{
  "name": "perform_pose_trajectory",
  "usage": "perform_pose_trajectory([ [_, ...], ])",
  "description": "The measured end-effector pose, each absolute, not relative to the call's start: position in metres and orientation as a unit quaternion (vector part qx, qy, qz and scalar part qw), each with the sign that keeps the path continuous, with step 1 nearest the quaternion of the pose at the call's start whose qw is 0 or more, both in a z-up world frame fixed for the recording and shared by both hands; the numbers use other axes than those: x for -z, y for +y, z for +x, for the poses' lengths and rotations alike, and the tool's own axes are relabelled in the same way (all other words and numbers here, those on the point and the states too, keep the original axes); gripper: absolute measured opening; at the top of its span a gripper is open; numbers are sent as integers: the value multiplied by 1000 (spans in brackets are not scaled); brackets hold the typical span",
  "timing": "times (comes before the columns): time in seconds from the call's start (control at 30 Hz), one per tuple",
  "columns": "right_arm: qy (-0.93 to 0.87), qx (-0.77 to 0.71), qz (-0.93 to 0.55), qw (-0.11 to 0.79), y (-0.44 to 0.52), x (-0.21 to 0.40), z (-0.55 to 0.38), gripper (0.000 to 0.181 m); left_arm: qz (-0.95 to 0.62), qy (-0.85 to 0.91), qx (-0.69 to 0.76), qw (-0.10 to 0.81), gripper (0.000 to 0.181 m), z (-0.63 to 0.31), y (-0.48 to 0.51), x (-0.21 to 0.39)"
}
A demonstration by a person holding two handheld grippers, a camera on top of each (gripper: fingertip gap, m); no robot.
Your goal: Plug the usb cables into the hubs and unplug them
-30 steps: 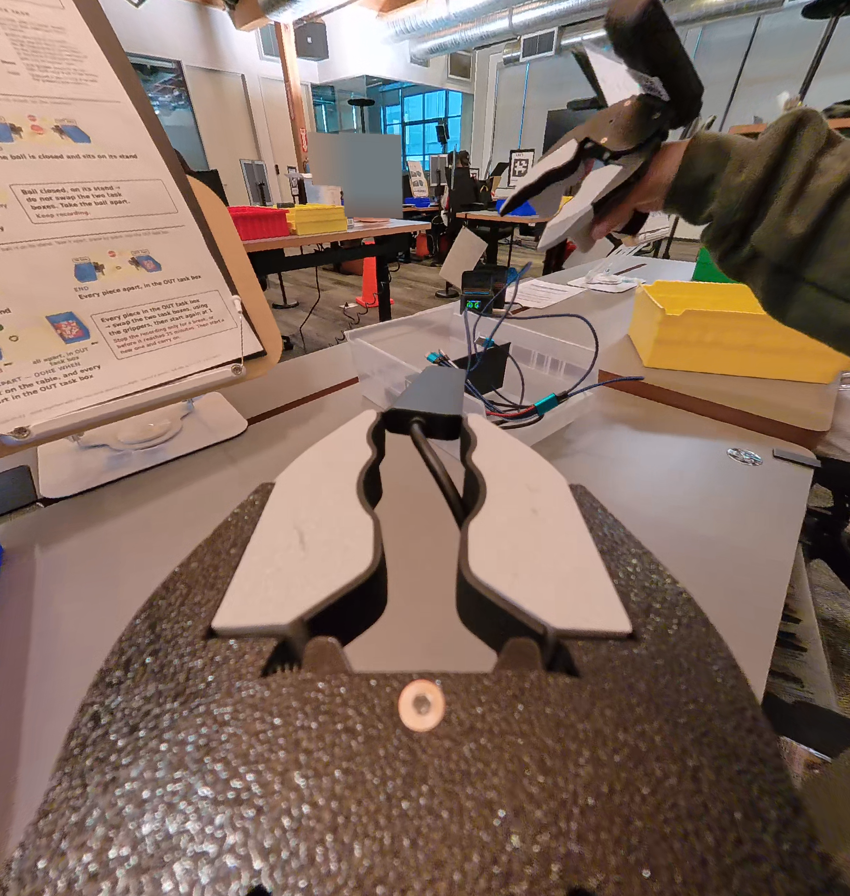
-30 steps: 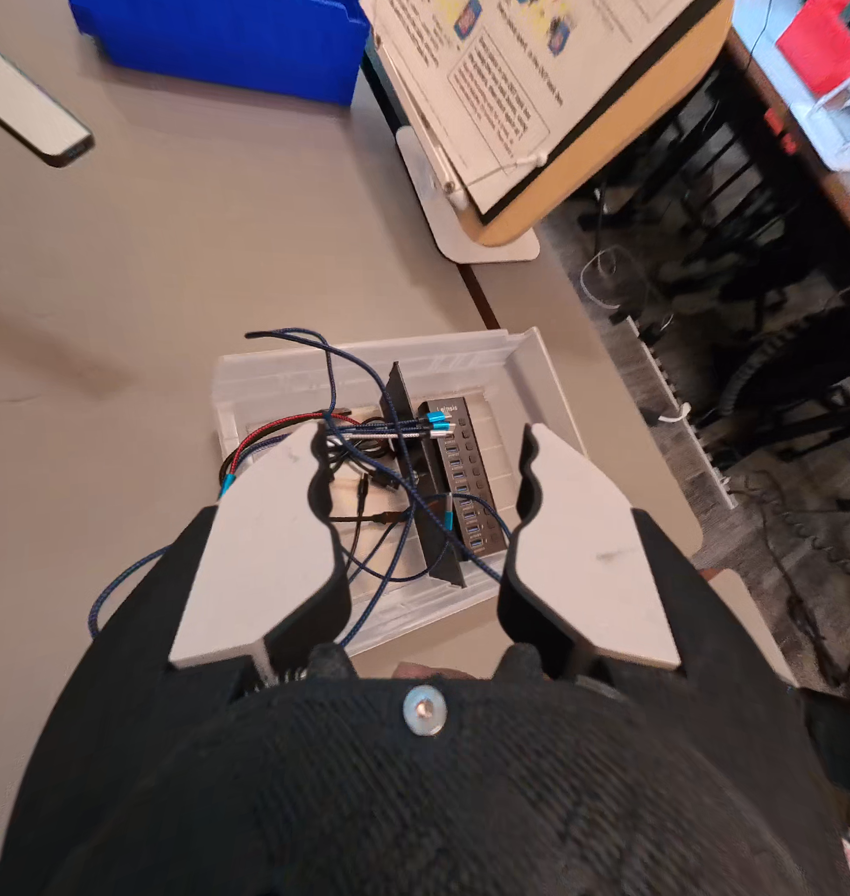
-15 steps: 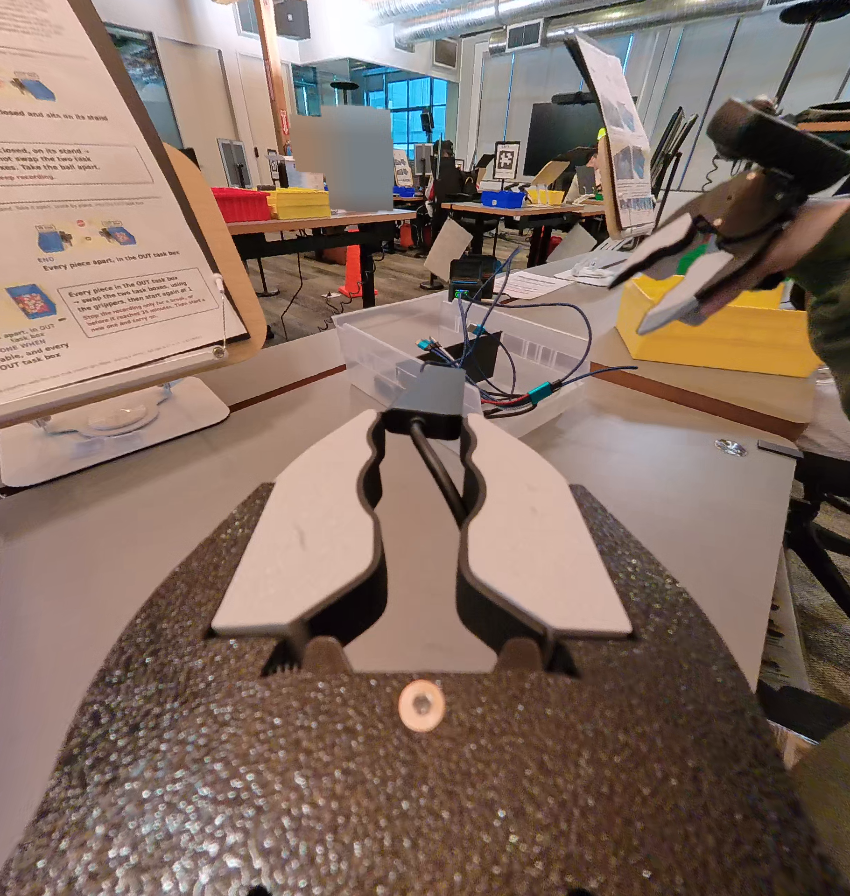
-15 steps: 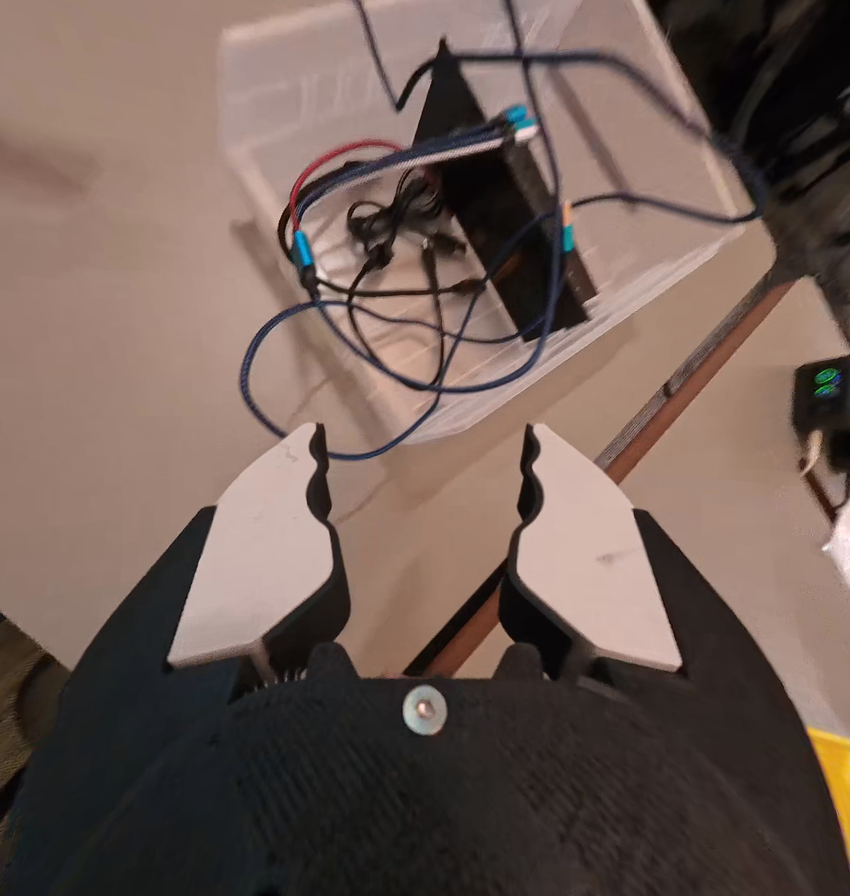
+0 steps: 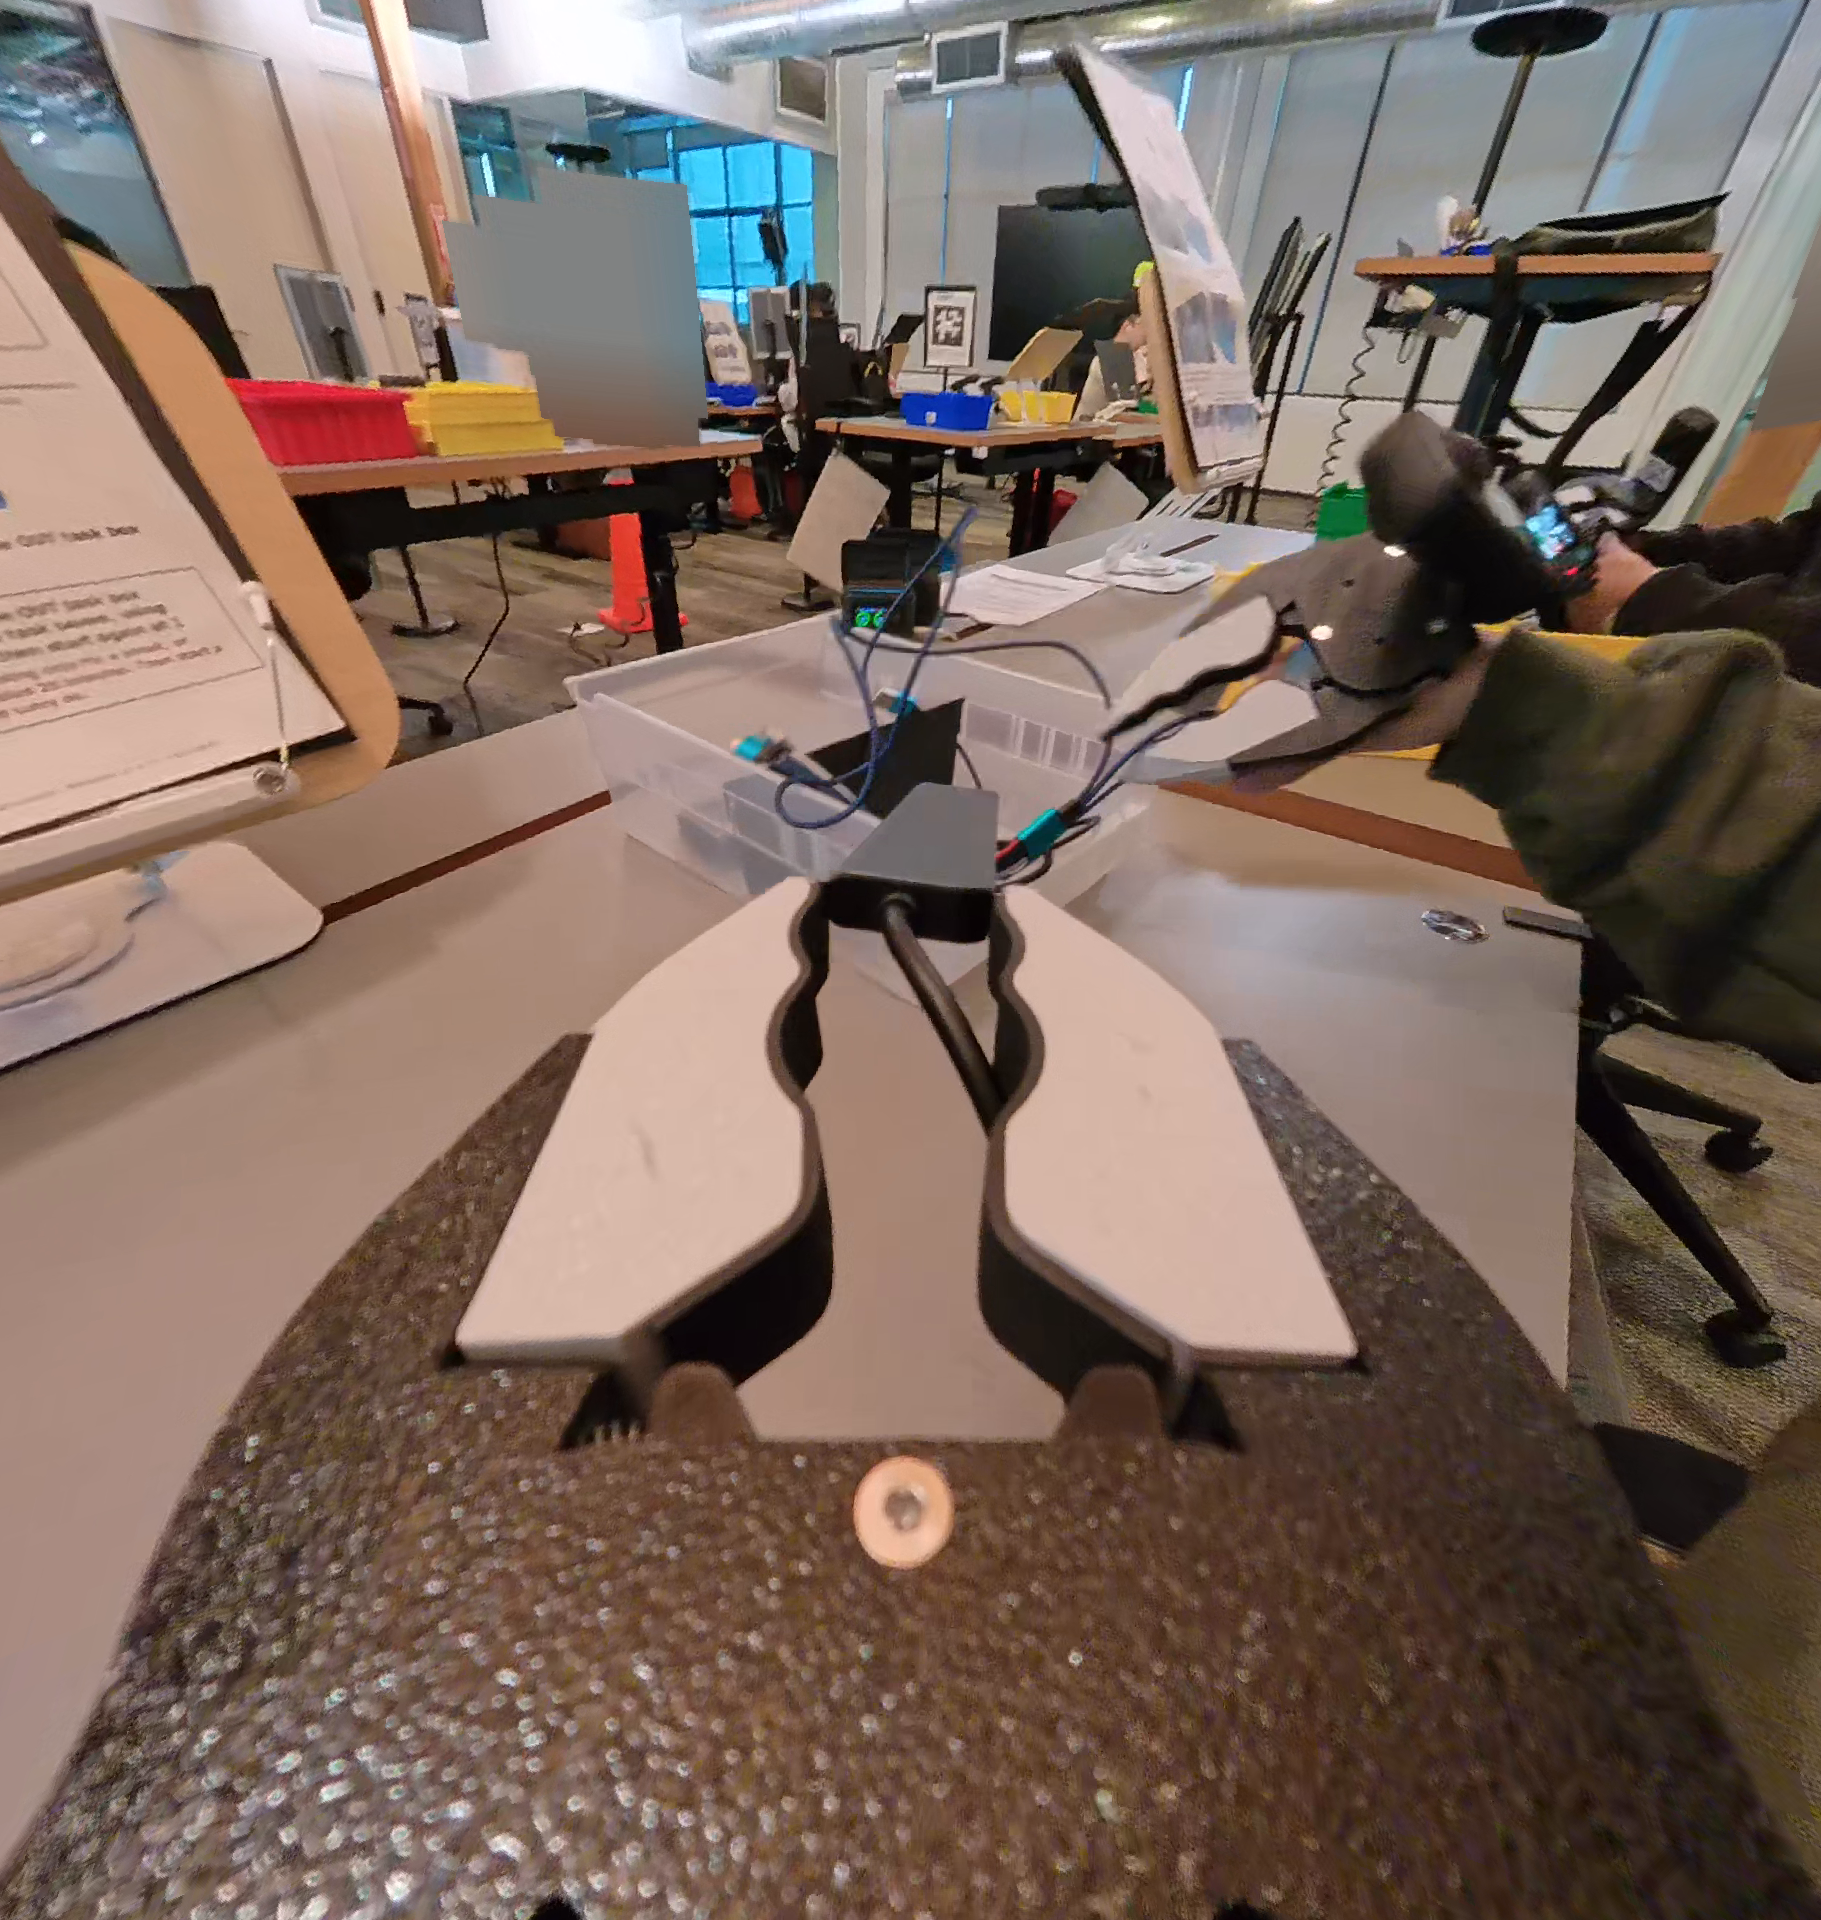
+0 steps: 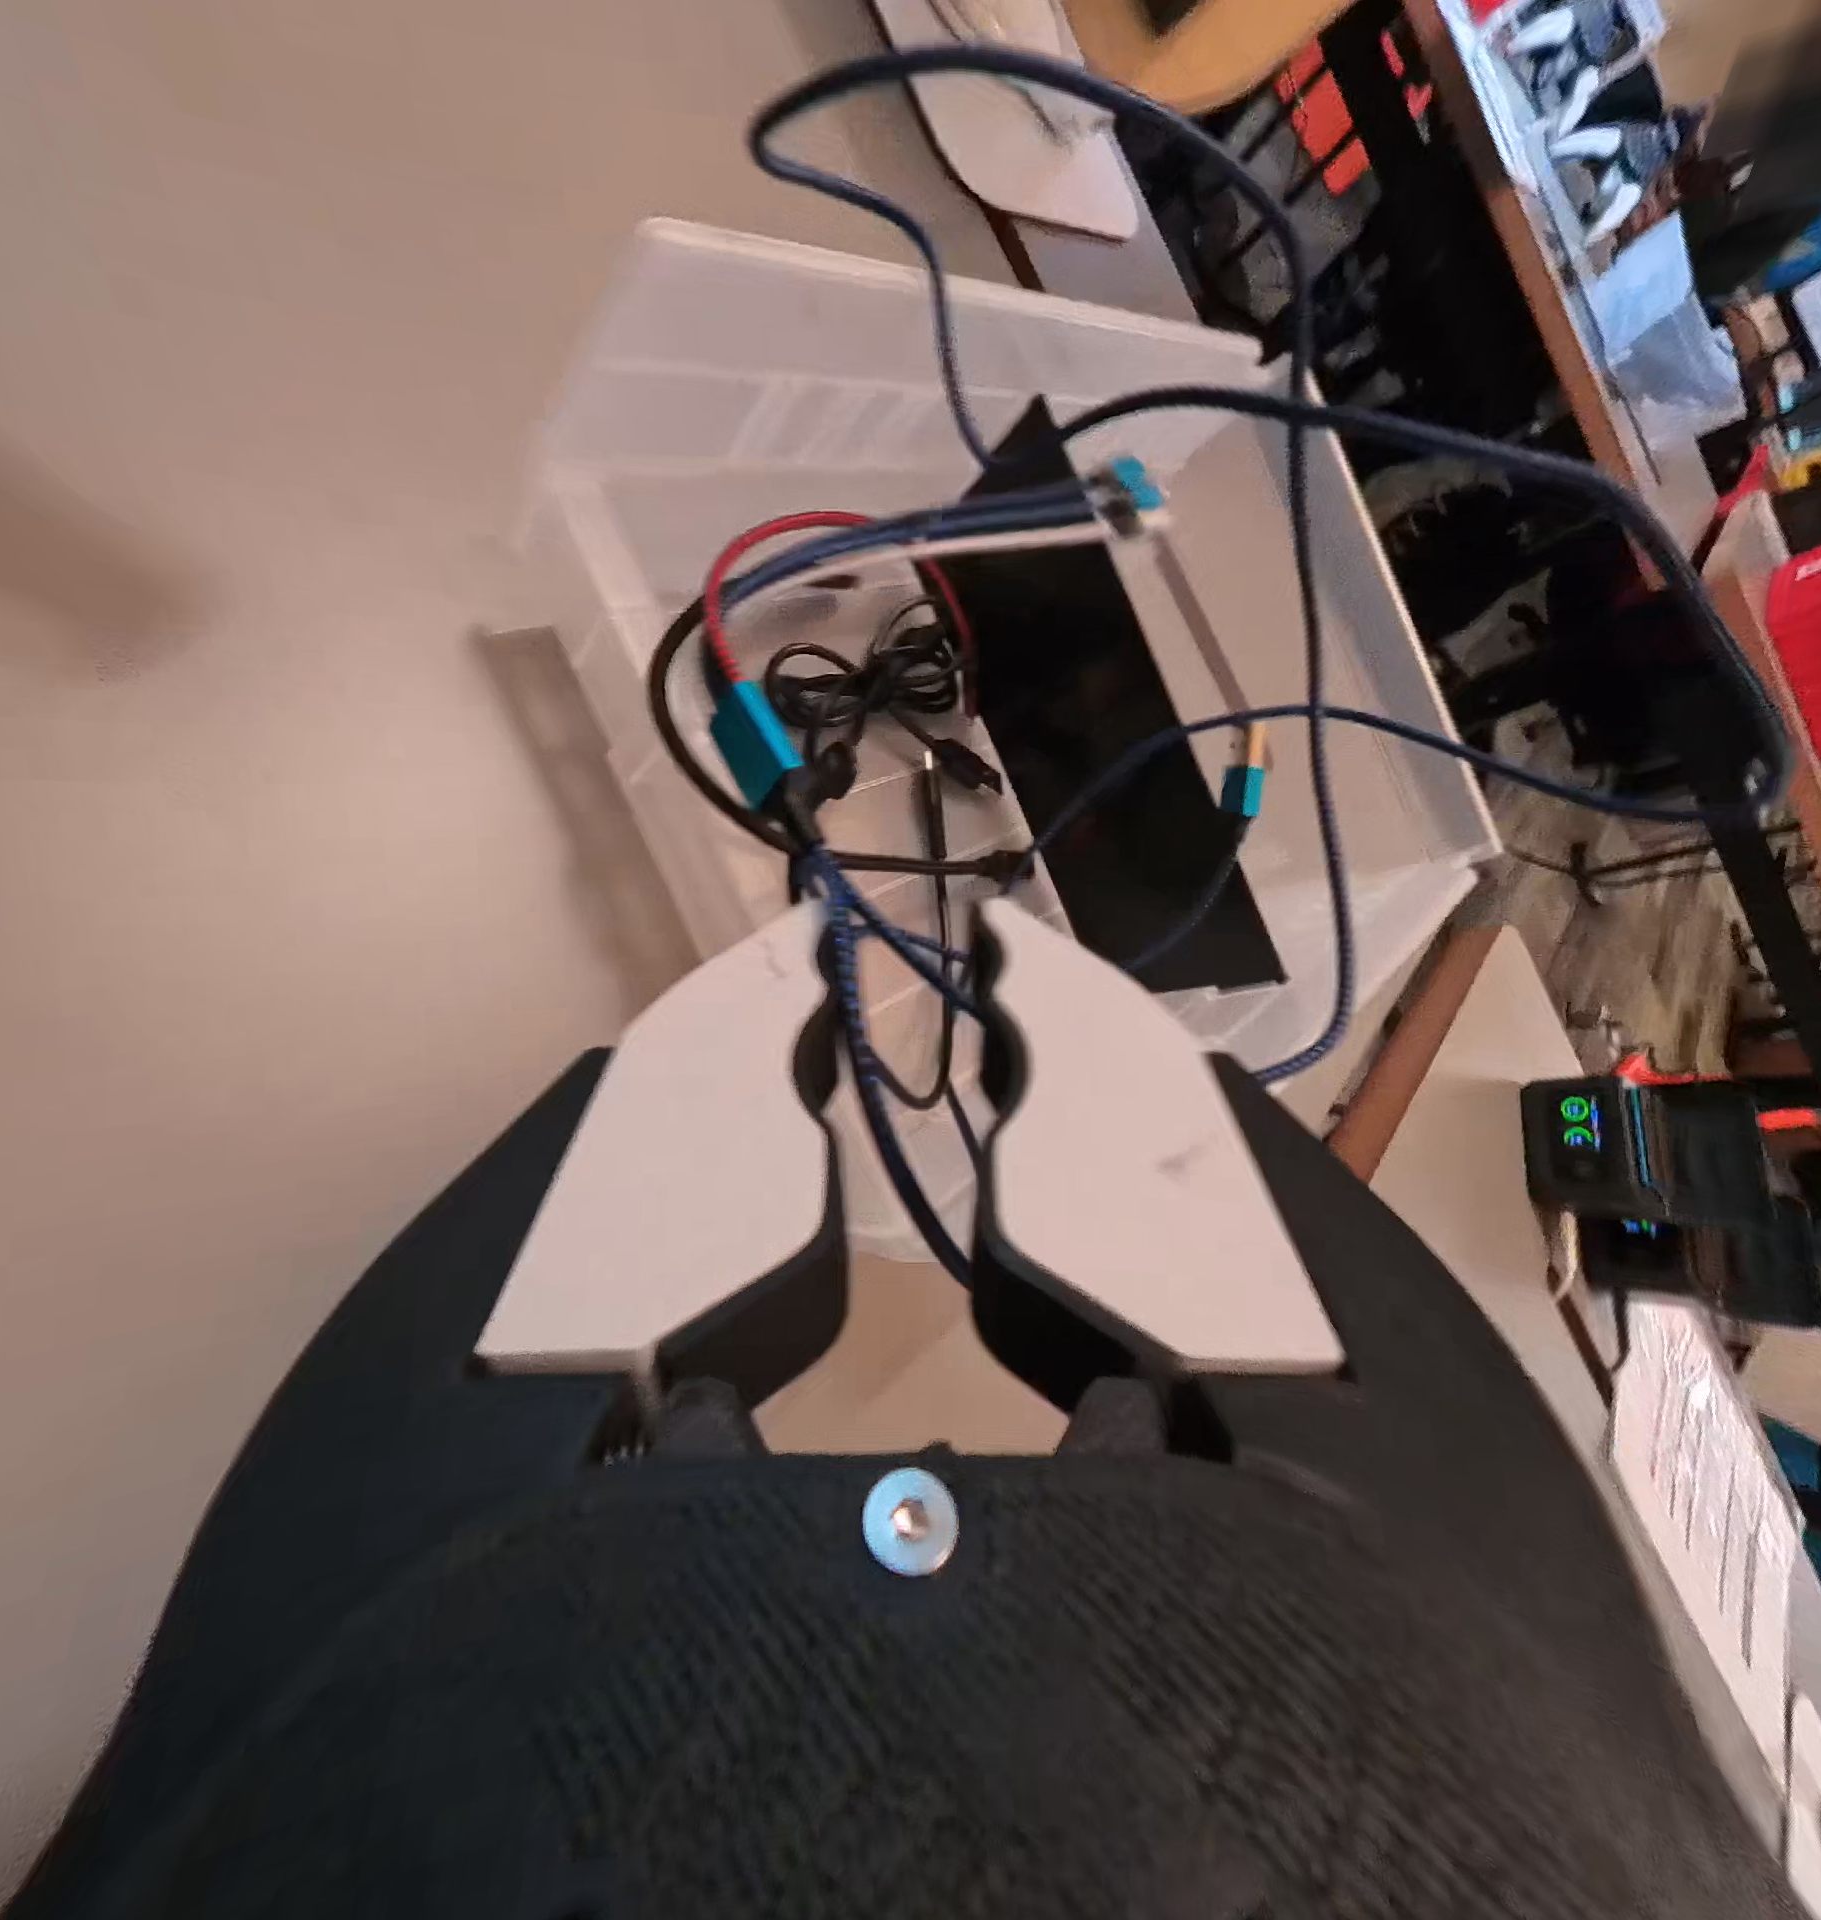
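Above the clear bin [image 6: 989, 343], right tool [image 6: 901, 925] has narrowed from spread to pinching a blue braided cable [image 6: 854, 997]. Left tool [image 5: 906, 920] stays clamped on grey hub [image 5: 921, 847]; plugging looks next.

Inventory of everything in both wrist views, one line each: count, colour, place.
clear bin: 1, translucent, on grey table, far edge.
large hub: 1, black, propped in the bin.
small hub: 1, dark grey with black lead, between left gripper's tips.
braided cables: several, dark blue, one red, teal plugs, looping out of the bin.
thin cables: black tangle, bin floor.
instruction stand: 1, white sheet on wooden board, table's left.
yellow bin: 1, behind right gripper.
display device: 1, black, green digits, neighbouring table.
left gripper: shut on small hub.
right gripper: nearly closed around a blue cable; grip unclear.
sleeve: olive, right arm.
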State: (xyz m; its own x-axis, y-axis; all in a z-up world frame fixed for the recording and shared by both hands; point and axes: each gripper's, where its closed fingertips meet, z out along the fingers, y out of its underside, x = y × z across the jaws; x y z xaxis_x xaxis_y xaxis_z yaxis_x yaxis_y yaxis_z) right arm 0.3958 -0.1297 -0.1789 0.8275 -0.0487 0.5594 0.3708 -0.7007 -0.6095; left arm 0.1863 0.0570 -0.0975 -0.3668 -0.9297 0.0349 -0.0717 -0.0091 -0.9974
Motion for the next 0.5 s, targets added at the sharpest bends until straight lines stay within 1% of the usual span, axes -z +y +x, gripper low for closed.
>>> perform_pose_trajectory([
  [0.03, -79, 284, -880, 373, -129, 172, 399, 39, -417, 598, 574, 373, 28, 189, 56, 97],
  [0.07, -70, 296, -873, 381, -128, 158, 399, 52, -417, 598, 573, 374, 28, 193, 57, 97],
  [0.17, -64, 255, -838, 478, -115, 109, 364, 75, -402, 598, 589, 366, 28, 197, 56, 93],
  [0.2, -73, 226, -821, 519, -110, 94, 349, 76, -393, 595, 602, 359, 28, 199, 55, 90],
  [0.27, -92, 164, -787, 588, -104, 68, 322, 90, -374, 583, 641, 330, 28, 204, 52, 86],
  [0.3, -87, 161, -767, 615, -105, 52, 322, 89, -370, 570, 662, 315, 28, 207, 52, 82],
  [0.33, -63, 178, -750, 634, -109, 38, 335, 83, -358, 560, 683, 302, 28, 210, 51, 77],
  [0.37, -44, 194, -747, 634, -111, 31, 350, 79, -347, 551, 701, 291, 28, 213, 50, 72],
  [0.4, -46, 182, -761, 621, -110, 37, 361, 82, -343, 542, 712, 287, 28, 217, 51, 69],
  [0.43, -51, 140, -787, 598, -107, 51, 367, 88, -343, 536, 716, 286, 28, 223, 54, 68],
  [0.47, -50, 101, -810, 575, -105, 64, 373, 89, -346, 532, 720, 282, 28, 229, 56, 68],
  [0.5, -34, 85, -817, 570, -103, 67, 382, 86, -349, 527, 725, 275, 28, 235, 57, 68],
])
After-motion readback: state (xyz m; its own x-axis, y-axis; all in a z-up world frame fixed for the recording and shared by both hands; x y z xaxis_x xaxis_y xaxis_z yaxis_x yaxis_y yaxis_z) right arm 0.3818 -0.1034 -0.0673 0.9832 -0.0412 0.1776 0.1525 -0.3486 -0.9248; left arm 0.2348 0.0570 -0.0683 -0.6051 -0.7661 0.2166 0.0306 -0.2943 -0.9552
